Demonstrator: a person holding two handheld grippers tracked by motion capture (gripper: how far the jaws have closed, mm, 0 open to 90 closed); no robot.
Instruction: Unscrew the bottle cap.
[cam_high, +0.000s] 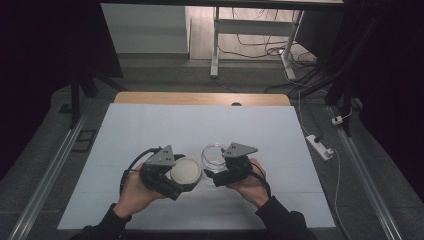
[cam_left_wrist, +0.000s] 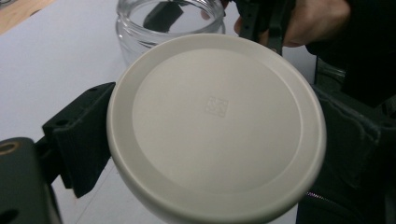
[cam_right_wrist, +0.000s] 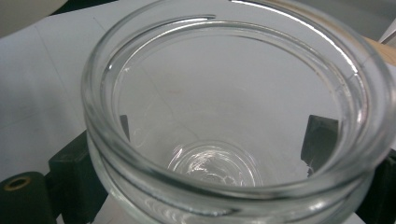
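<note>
Two hands low in the frame, one gripper each: left gripper (cam_high: 167, 175) has its jaws clamped on one white lid (cam_high: 185, 171), right gripper (cam_high: 229, 170) grips one clear glass jar (cam_high: 214, 156), lower centre. White-covered counter (cam_high: 150, 130) beneath; beyond, one desk frame (cam_high: 216, 45), cables, dark room.

No readable words or numbers; merely a small embossed square emblem on the white lid (cam_left_wrist: 215, 106).
</note>
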